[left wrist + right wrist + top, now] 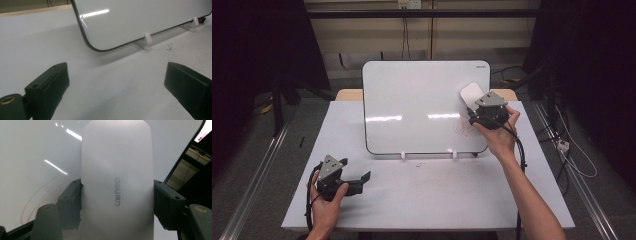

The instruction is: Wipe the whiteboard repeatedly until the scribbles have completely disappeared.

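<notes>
Right tongs [473,109] clenched on a white eraser [470,93], jaws pinching its two long sides. Eraser sits against the upper right of the whiteboard [412,100], just above faint red marks [462,127].

Left tongs [362,178] released, jaws wide apart over the bare desk [437,195], nothing between them.

Step in hand, by my reading: wiping off the red marks. To do it well: keep the eraser face flat on the board, press lightly, sweep down across the red loops in overlapping passes. The board stands tilted on two small white clips [403,155], so hard pressure could shove it back; the idle tongs could steady its lower edge.

Materials: board glossy, smooth, rounded corners, thin dark rim, streaks of glare. Eraser matte plastic, oblong, rounded ends, grey lettering on its back. Desk matte white, a few smudges.
</notes>
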A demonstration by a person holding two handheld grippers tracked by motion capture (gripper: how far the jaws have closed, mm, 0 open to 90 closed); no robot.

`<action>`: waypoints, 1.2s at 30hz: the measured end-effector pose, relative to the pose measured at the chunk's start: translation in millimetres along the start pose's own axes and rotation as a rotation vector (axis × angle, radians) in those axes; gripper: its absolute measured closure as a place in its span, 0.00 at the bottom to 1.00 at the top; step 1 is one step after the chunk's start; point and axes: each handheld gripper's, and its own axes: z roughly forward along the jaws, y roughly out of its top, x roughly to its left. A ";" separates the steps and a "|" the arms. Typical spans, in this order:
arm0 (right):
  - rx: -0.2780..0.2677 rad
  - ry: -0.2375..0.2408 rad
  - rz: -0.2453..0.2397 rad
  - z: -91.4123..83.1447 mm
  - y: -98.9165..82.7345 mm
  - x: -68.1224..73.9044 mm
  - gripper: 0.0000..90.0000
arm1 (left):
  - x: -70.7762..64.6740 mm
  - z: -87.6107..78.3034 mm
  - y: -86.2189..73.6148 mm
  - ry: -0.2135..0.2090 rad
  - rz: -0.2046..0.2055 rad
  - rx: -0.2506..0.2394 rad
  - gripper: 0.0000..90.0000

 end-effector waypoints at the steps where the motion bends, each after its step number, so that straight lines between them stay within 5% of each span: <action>1: 0.002 0.001 -0.004 -1.2 -2.8 2.5 0.35 | -0.1 0.1 0.0 -0.001 0.000 -0.001 0.07; 14: 0.012 0.007 -0.021 -14.7 -38.0 28.5 0.35 | -0.5 0.3 0.3 -0.001 0.005 0.003 0.07; 24: 0.025 0.013 0.023 -10.5 -30.3 20.1 0.35 | -0.2 0.1 0.3 -0.001 0.005 0.003 0.07; 36: 0.019 -0.011 0.061 0.7 4.6 -2.8 0.35 | 0.6 0.0 0.1 -0.002 0.000 0.000 0.07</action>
